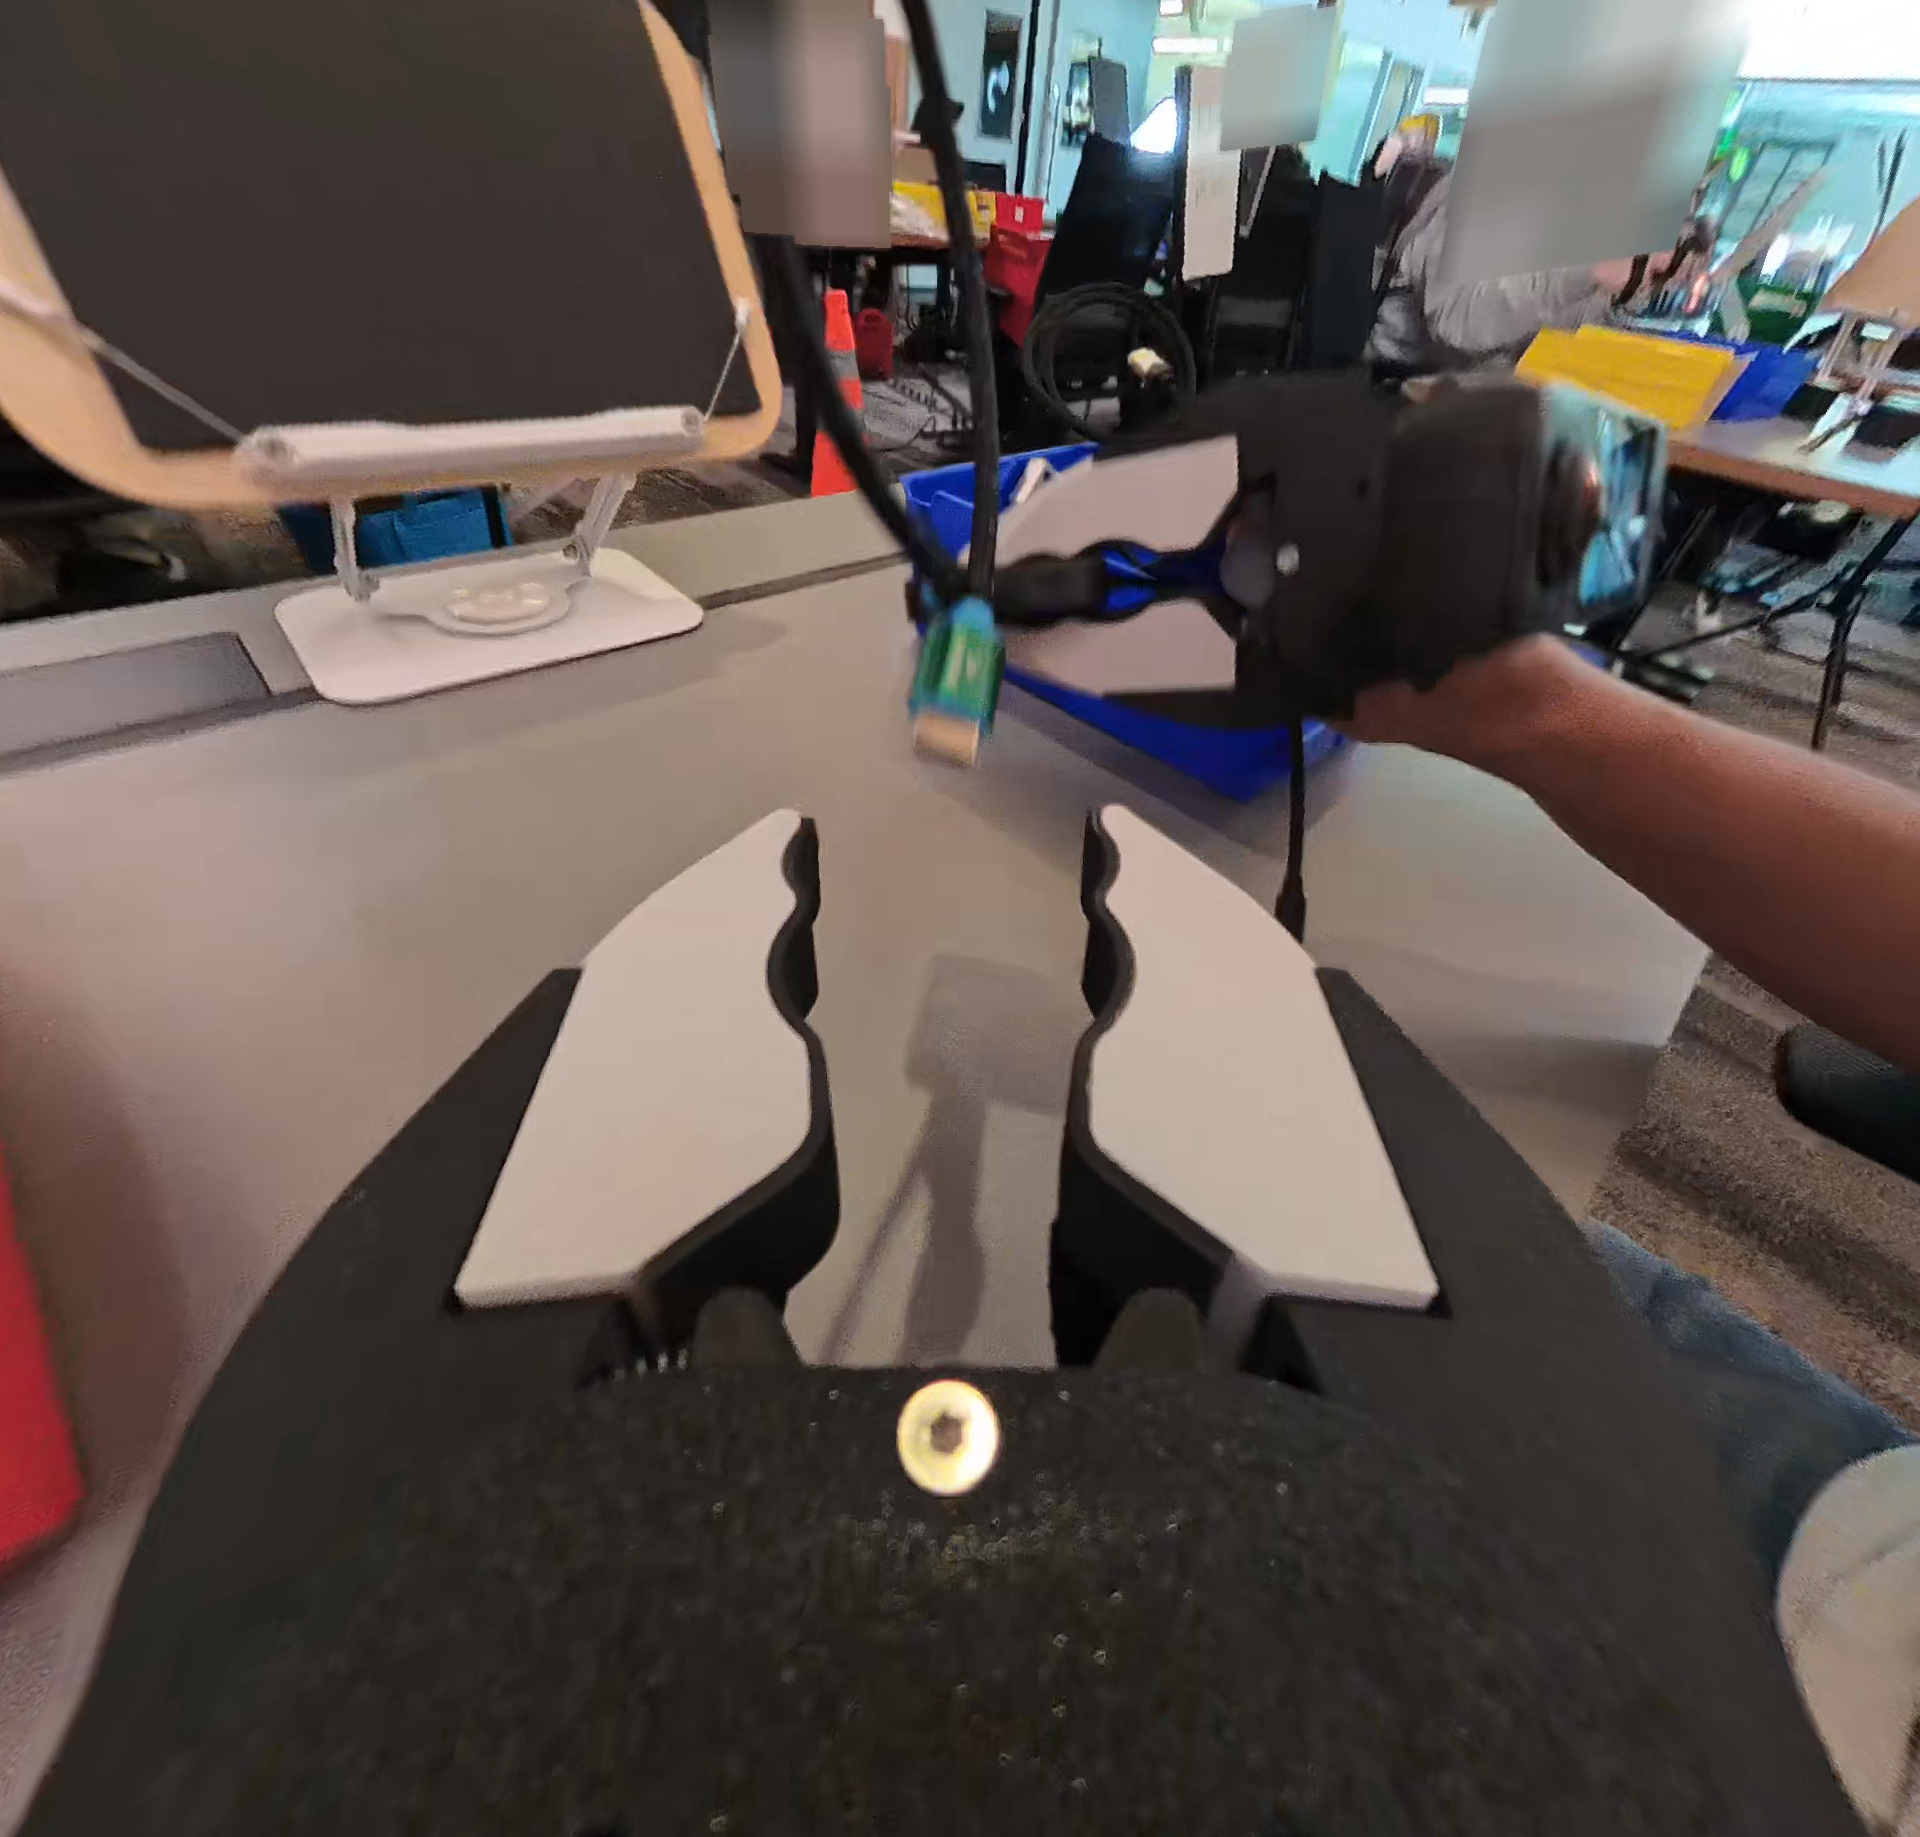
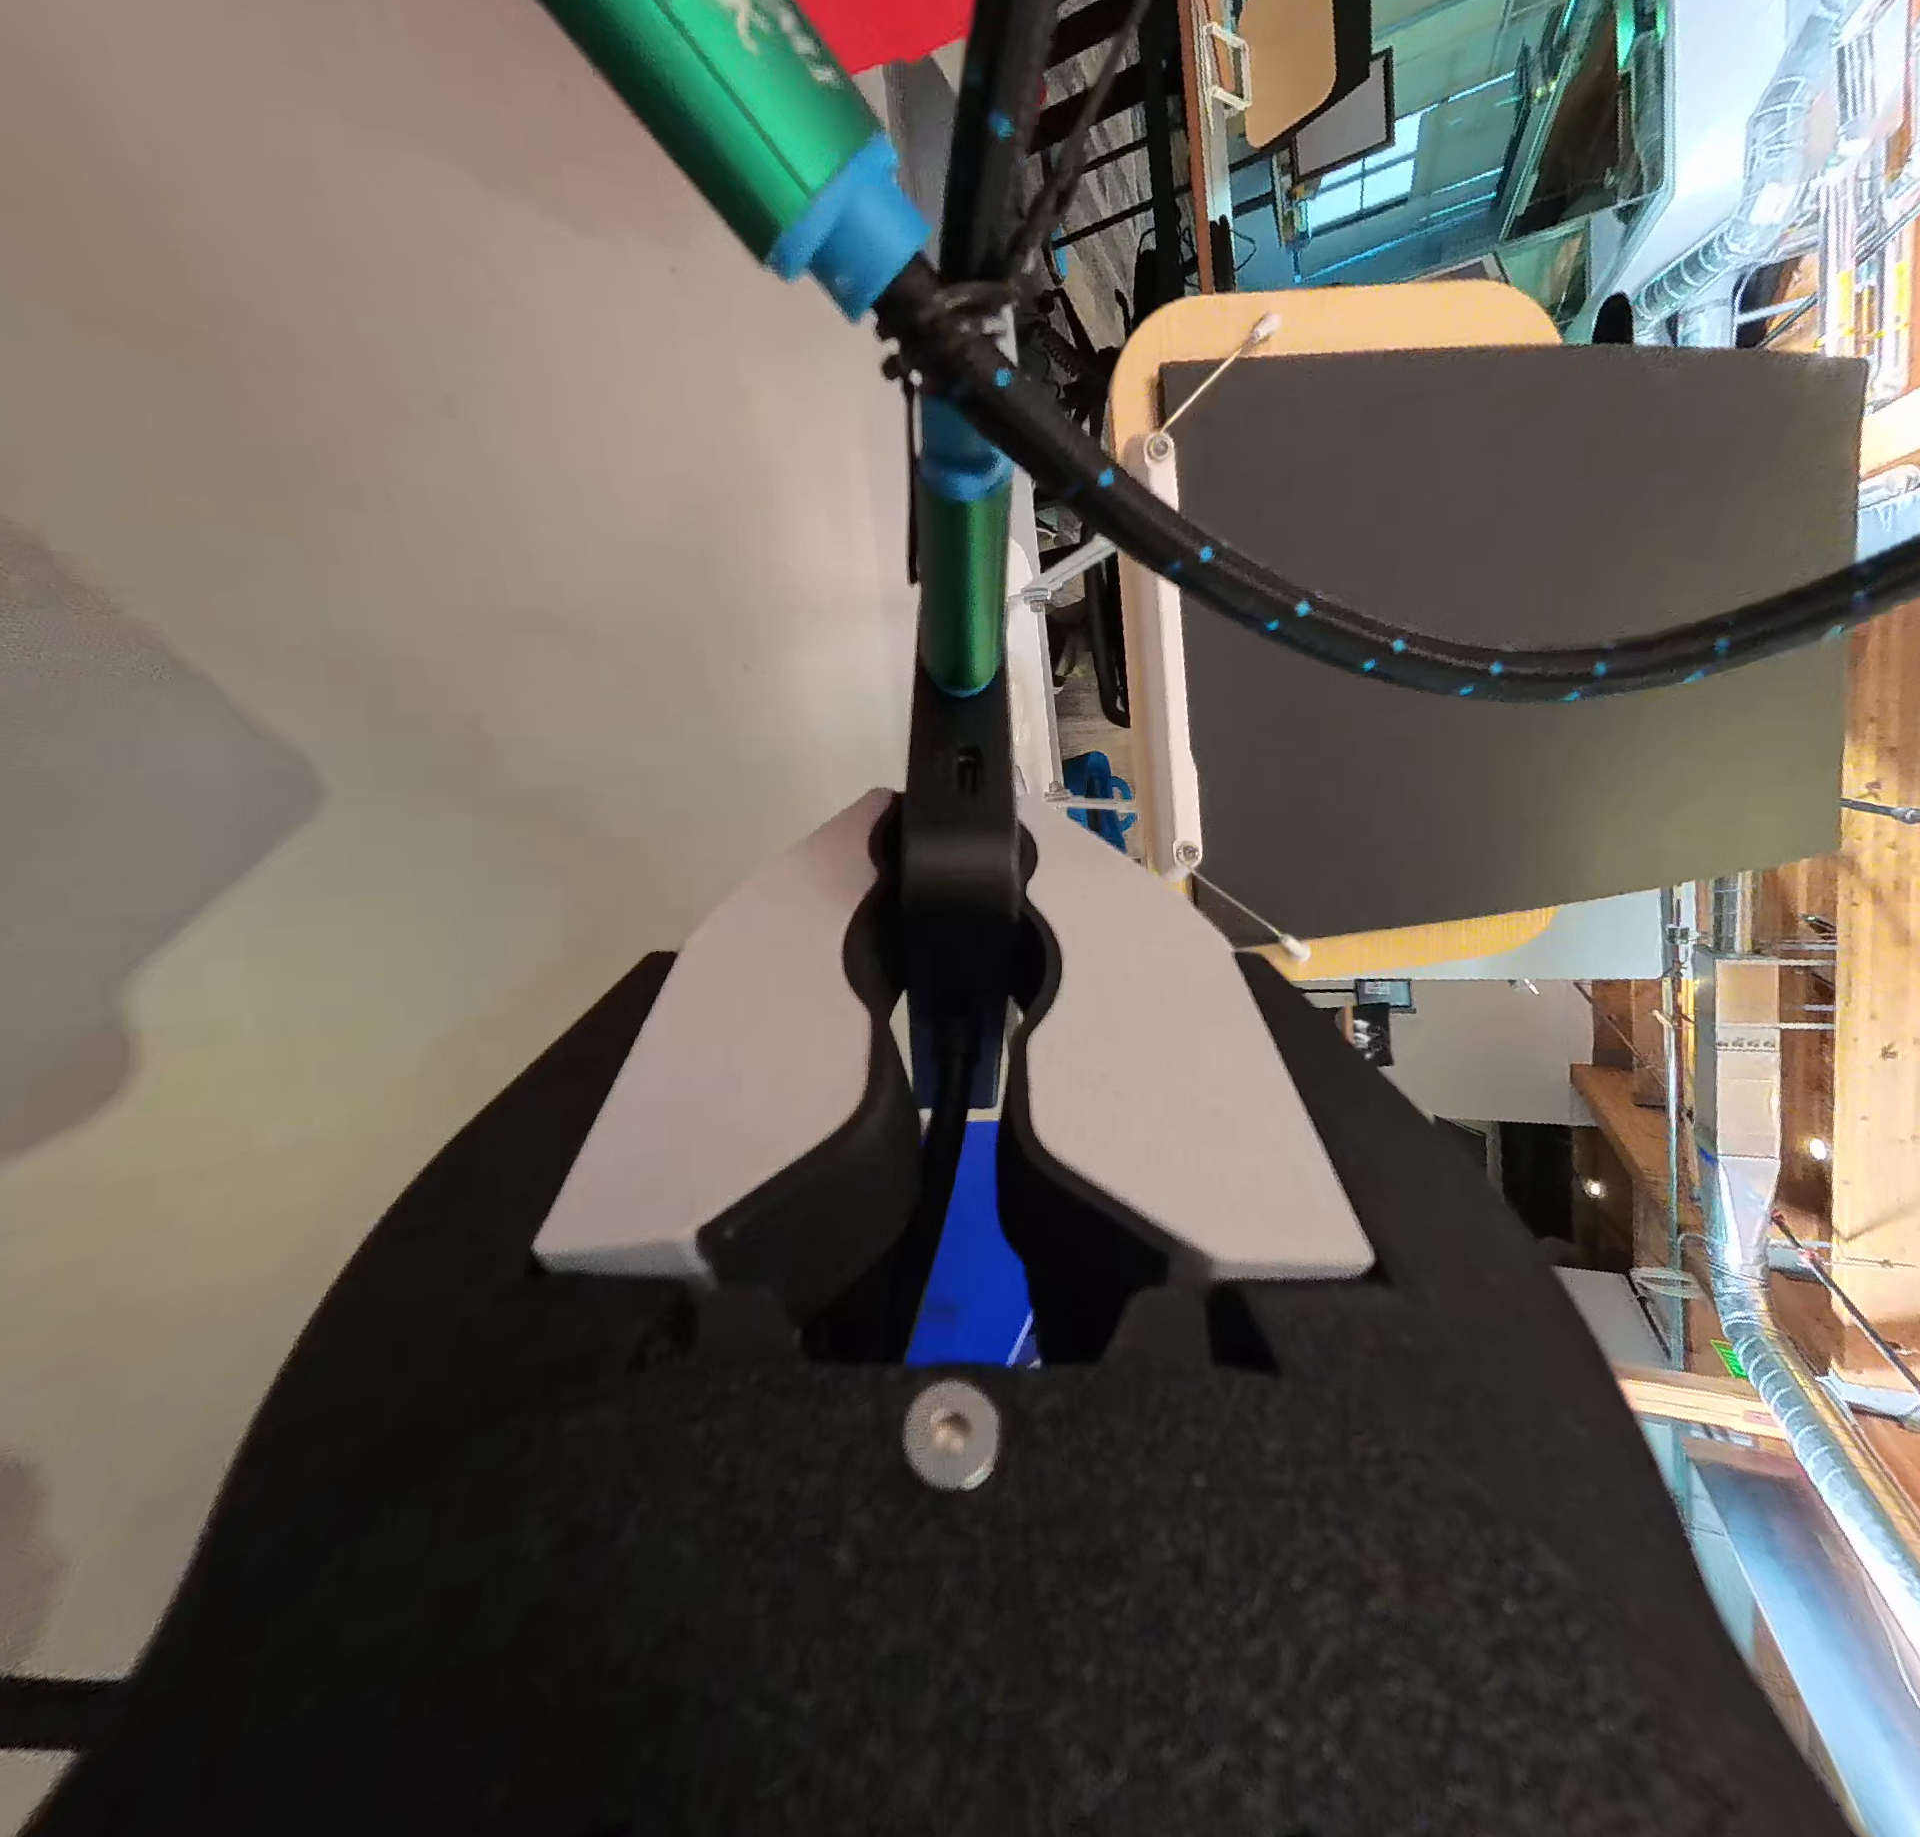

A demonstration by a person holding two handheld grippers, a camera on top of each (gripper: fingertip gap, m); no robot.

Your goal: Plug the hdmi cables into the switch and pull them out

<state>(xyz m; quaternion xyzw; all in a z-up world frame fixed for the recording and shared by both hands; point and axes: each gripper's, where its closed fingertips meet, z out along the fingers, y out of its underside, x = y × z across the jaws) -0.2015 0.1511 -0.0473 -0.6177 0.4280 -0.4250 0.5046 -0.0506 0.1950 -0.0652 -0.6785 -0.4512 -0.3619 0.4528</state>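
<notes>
My right gripper (image 2: 956,821) is shut on a small black hdmi switch (image 2: 956,831), held sideways above the grey table (image 2: 416,540). One green hdmi plug (image 2: 961,592) sits in the switch's far end. A second green plug (image 2: 707,73) hangs loose beside it on a black braided cable (image 2: 1351,634). In the left wrist view the right gripper (image 1: 1023,587) holds the switch (image 1: 1049,582) in the air, with the loose green plug (image 1: 956,665) dangling below. My left gripper (image 1: 945,831) is open and empty, low over the table, just short of that plug.
A black panel on a wooden board rests on a white stand (image 1: 488,624) at the table's back left. A blue bin (image 1: 1195,738) sits under the right gripper. A red object (image 1: 31,1372) is at the left edge. The table edge (image 1: 1621,1008) drops off at the right.
</notes>
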